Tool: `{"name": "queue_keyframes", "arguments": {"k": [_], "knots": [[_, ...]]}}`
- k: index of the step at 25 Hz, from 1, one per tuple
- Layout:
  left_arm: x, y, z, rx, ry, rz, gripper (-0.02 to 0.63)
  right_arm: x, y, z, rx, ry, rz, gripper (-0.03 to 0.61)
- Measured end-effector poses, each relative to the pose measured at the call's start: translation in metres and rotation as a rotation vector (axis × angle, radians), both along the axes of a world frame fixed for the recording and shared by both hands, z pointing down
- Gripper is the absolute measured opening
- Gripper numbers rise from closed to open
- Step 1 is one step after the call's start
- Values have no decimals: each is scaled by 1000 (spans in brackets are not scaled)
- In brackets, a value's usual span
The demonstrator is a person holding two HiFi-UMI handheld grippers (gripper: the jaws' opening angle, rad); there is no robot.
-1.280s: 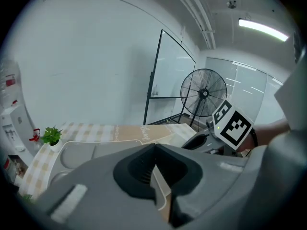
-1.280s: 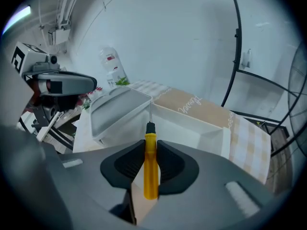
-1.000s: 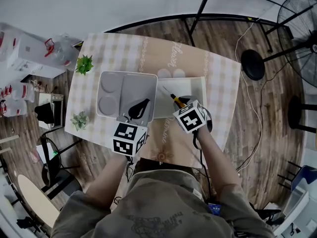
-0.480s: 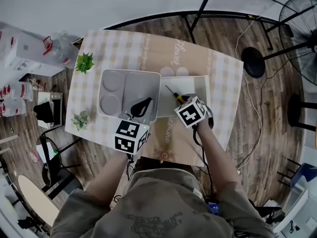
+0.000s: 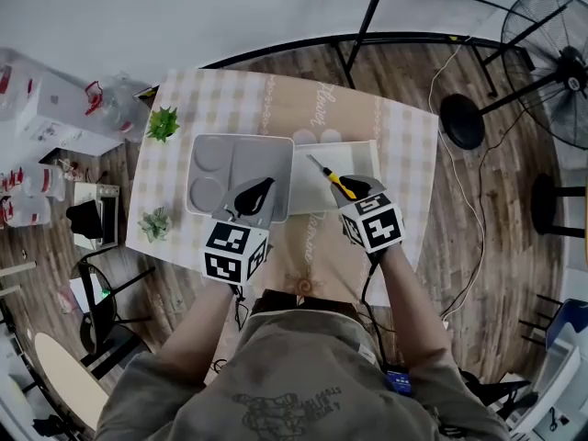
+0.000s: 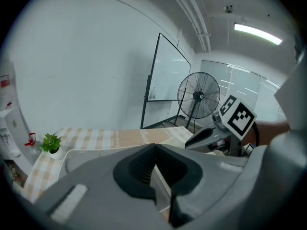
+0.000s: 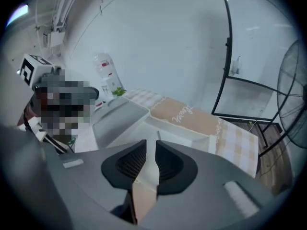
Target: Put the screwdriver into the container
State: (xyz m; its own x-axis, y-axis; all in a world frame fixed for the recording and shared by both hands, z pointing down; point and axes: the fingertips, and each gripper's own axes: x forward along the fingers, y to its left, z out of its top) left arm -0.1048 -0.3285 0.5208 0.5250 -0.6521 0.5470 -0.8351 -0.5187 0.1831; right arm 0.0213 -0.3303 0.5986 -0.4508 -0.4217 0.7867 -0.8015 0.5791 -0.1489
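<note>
Above the tray, left gripper pointing forward, fingers pressed together, right gripper fingers slightly parted, behind screwdriver in container

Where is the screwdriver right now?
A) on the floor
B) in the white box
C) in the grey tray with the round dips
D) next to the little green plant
B: the head view shows the yellow-handled screwdriver inside the walls of the white container, which sits just right of the grey tray.
</note>
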Motion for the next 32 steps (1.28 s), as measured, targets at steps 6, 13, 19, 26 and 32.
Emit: {"name": "queue_keyframes", "arguments": {"k": [6,13,19,26,32], "knots": [[1,9,-49,82,15,13,0,7,12,-85,151,-121,55,54],[3,22,-116,209,43,51,0,6,37,-179,339,-244,72,28],[8,43,-160,293,52,98,0,2,67,-233,448,-288,61,28],[16,71,-196,361,65,159,0,4,94,-271,506,-397,105,28],[17,88,-199,377,73,170,0,2,116,-268,484,-420,102,26]]}}
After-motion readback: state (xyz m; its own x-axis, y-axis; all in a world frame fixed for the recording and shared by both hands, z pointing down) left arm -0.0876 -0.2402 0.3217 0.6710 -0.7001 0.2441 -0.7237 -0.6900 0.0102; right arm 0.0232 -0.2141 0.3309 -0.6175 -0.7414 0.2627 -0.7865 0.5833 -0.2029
